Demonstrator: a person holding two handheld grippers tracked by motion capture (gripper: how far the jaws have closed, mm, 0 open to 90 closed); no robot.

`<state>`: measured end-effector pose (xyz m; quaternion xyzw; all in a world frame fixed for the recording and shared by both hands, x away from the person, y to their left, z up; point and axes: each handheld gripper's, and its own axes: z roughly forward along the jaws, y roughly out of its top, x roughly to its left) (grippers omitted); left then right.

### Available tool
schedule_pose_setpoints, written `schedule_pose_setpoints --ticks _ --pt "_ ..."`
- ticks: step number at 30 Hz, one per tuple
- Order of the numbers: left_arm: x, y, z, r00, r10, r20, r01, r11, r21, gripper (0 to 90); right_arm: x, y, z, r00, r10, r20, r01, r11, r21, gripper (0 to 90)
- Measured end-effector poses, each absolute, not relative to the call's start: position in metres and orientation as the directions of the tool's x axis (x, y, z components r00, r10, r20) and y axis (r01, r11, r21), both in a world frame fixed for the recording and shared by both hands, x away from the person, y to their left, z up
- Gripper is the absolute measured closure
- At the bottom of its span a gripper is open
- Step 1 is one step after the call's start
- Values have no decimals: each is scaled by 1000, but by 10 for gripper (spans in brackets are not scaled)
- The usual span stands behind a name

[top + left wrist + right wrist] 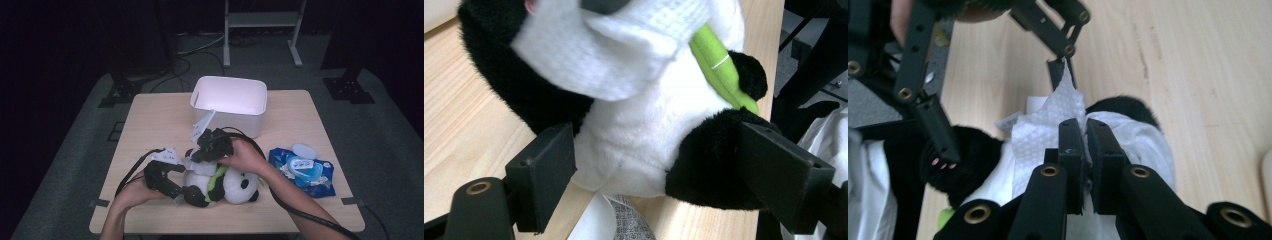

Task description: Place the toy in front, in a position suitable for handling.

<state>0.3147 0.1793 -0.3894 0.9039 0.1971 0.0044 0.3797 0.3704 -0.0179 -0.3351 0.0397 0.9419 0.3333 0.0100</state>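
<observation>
While my left gripper [664, 175] clamps the panda [227, 186], my right gripper [1084, 150] pinches a wipe [1048, 125]; next, rub its near side.

A pale wooden table [150, 120] stands on grey carpet [75, 130] in a dim room — black stand feet [120, 92] flank it, cables [192, 55] trail behind, and a white metal frame [262, 30] (its legs lit) rises beyond.
</observation>
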Motion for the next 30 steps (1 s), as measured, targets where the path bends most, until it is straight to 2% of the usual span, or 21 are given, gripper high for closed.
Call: schedule_pose_setpoints --ticks 18,30 --pt "315 179 -391 923 355 -149 355 -636 685 157 343 -21 -349 -999 -4 39 19 820 573 846" --pt "314 178 -391 924 351 -149 353 -638 685 157 375 -75 -332 -988 151 45 146 769 623 845"
